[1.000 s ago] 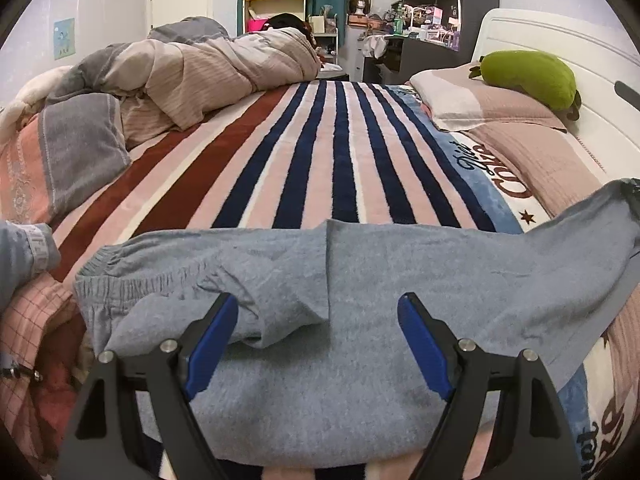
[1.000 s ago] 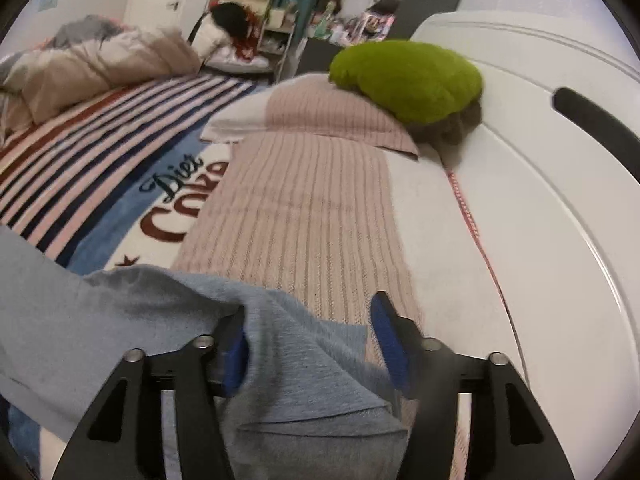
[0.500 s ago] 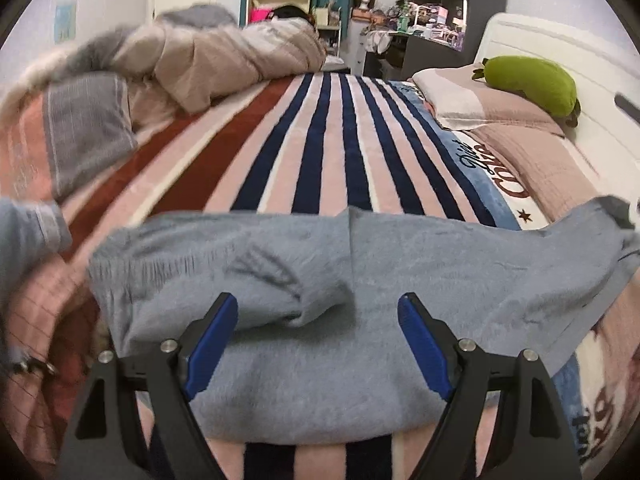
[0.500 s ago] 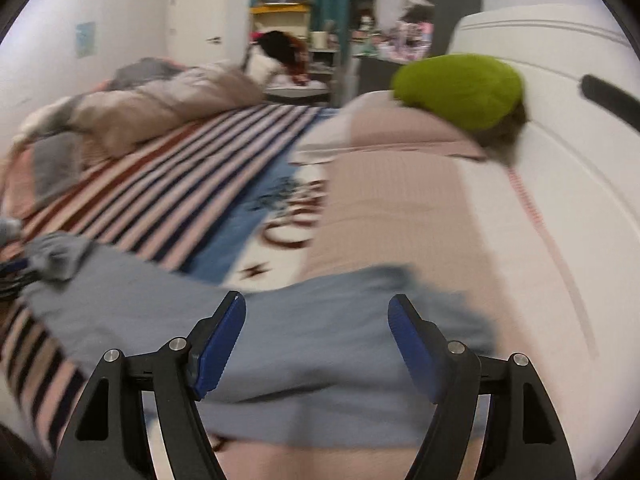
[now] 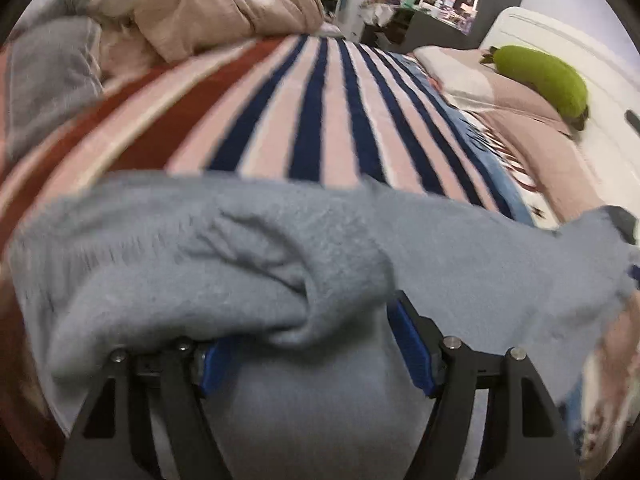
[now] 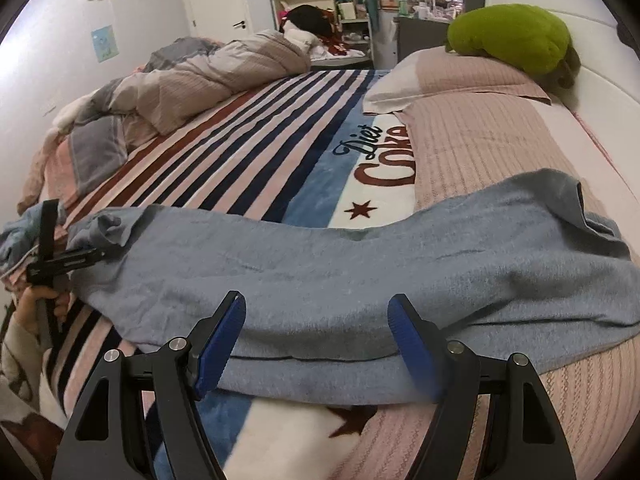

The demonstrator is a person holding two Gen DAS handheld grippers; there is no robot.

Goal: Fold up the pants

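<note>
**Grey pants stretched across the bed**

The left claw [image 5: 308,344] is spread wide, pants [image 6: 360,264] fabric bunched over its fingers. The pants lie lengthwise on the striped blanket [image 6: 248,148]. The right claw [image 6: 316,344] gapes empty above their near edge.

the left wrist camera sits low, very near the grey pants [image 5: 248,264], and looks along the striped blanket [image 5: 320,112] toward the far shelves. the right wrist camera stands further back and higher, facing the same way over the pants [image 6: 360,272]. both views share the blanket [image 6: 256,136], the green cushion [image 5: 544,80] [image 6: 508,36] and the heaped quilt [image 5: 224,4] [image 6: 224,68].
</note>
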